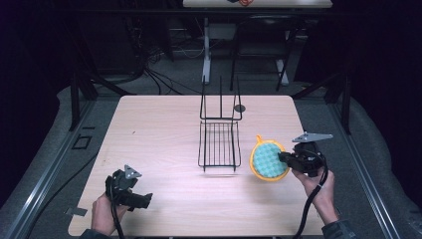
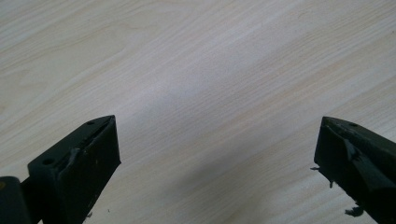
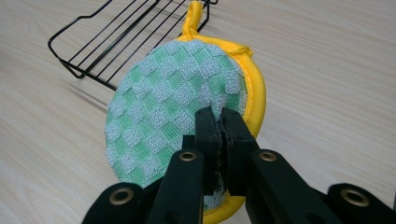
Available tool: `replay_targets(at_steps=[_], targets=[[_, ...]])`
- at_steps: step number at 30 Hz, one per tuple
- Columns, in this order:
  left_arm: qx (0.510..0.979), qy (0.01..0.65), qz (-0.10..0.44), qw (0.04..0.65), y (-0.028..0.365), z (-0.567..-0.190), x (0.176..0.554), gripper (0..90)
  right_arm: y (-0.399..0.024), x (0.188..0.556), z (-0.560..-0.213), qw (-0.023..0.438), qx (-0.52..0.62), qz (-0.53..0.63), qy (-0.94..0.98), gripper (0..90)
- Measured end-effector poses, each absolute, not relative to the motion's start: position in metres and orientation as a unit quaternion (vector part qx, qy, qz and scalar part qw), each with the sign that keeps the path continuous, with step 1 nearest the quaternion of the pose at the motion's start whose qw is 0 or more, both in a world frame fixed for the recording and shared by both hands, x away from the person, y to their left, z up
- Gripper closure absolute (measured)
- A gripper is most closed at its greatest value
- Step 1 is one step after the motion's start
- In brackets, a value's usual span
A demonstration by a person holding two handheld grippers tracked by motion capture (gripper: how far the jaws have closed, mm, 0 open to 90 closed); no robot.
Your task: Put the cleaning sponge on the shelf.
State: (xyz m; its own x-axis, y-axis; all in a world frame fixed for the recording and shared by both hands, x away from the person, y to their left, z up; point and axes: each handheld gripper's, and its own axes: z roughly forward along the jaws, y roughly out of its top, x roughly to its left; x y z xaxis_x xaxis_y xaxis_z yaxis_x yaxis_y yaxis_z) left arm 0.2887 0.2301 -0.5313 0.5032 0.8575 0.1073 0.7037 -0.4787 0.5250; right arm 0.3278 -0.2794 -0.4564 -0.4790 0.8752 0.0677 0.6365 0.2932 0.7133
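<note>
Pot holder (image 3: pixel 177 107) edge pinched by right gripper (image 3: pixel 219 122); high view adds wire rack (image 1: pixel 218 144)

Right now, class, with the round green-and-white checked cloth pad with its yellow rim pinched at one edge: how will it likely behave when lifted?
The round green-and-white checked cloth pad is woven fabric, so probably light and not slippery. The right gripper holds it by one edge, so it may flop or sag. It looks unlikely to break, and being flat, unlikely to roll on the pale wooden table.
</note>
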Motion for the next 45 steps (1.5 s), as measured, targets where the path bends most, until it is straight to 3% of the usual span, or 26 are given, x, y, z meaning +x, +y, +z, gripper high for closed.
replay_targets(at_steps=[28, 45], targets=[[0.833, 0.481, 0.182, 0.201, 0.232, -0.532, 0.29, 0.2, -0.264, 0.354, -0.449, 0.166, 0.478, 0.371, 0.779, 87.1], [0.829, 0.483, 0.185, 0.211, 0.232, -0.531, 0.291, 0.2, -0.23, 0.371, -0.445, 0.159, 0.465, 0.385, 0.782, 87.1]])
